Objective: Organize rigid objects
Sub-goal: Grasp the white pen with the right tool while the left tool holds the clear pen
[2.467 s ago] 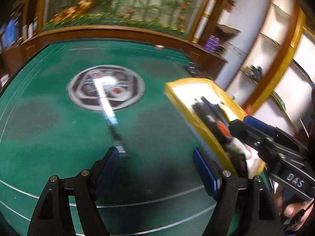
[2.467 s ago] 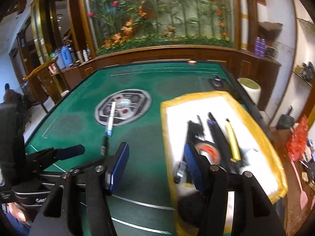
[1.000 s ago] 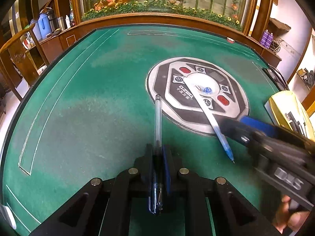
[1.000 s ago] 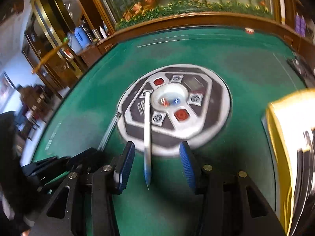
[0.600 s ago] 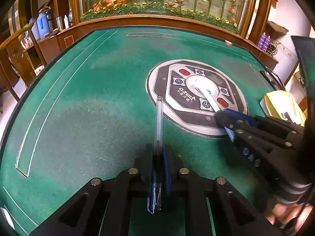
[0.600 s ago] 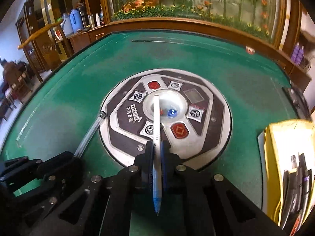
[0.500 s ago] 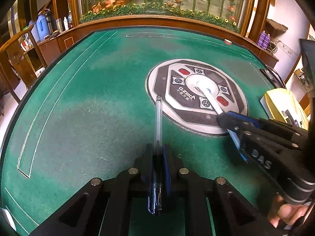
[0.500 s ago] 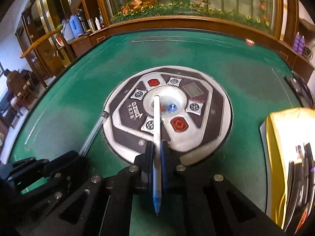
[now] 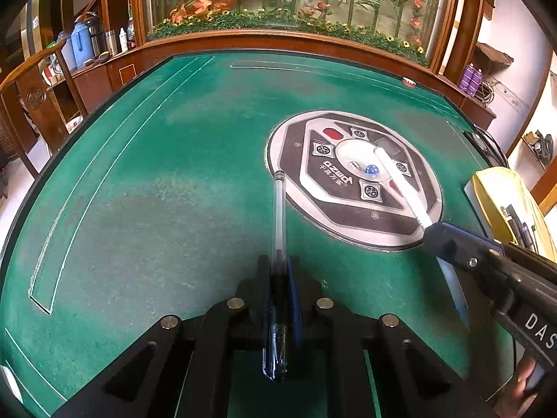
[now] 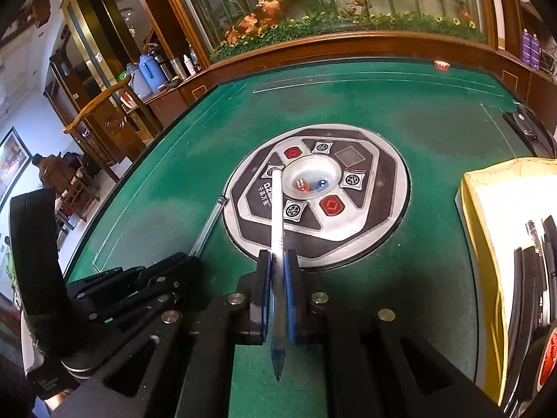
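Moved since a second ago: right gripper (image 10: 276,271), whose jaws have just been closing, now pinches the white pen (image 10: 276,216) it then only straddled; the pen's far end reaches over the round control panel (image 10: 379,216) at the table's centre.
Unchanged on the left: left gripper (image 9: 280,278) stays pressed together on the clear pen (image 9: 279,223), as a second ago, pointing out over the green table (image 9: 156,191).
Left pen: clamped near its dark tip end, the clear barrel reaching toward the panel's edge.
Right pen: clamped near its blue tip, which sticks out behind the pads; whether it is fully clear of the panel cannot be told.
Yellow tray (image 10: 480,244): on the table's right side, already holding several dark pens (image 10: 525,278) and other small items.
Done: both loose pens are gripped; no other stray items show on the felt.
Left: by the look of it, carrying both pens right to the tray and letting them go there.
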Demonstrator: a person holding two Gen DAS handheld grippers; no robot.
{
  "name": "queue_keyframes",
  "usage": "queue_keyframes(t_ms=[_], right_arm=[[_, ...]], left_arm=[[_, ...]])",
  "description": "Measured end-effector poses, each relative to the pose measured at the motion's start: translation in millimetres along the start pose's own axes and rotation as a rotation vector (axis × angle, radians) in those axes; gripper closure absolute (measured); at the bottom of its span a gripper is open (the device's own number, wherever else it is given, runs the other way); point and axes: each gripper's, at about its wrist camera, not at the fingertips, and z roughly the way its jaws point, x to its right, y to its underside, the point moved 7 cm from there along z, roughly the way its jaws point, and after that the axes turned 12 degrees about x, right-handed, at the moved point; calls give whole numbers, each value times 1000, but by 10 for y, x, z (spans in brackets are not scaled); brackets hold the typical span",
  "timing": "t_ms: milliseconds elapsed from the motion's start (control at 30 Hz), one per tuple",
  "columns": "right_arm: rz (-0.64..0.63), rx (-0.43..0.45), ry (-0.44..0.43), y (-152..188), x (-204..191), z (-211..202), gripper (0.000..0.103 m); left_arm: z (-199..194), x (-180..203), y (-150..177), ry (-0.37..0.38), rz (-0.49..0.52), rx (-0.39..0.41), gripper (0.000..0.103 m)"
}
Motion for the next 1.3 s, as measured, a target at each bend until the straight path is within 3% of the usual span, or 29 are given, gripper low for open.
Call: queue_keyframes(t_ms=[200,567,900,1167,1300], right_arm=[[0,-6,-25,-4,-16,19,96],[-8,33,-35,-53,-70,-98,96],[-3,33,-38,-47,-76,-102,96],[2,63,15,-50,-6,-100,96],[47,85,7,-21,-23,-293,96]], left_arm=[[3,-59,-27,-7,-28,5,93],[-188,67,-125,13,13,102,93],[-221,92,-158,18,18,117,93],[-275,73,-192,7,17,142,93],[-345,63,-217,21,6,163,93]])
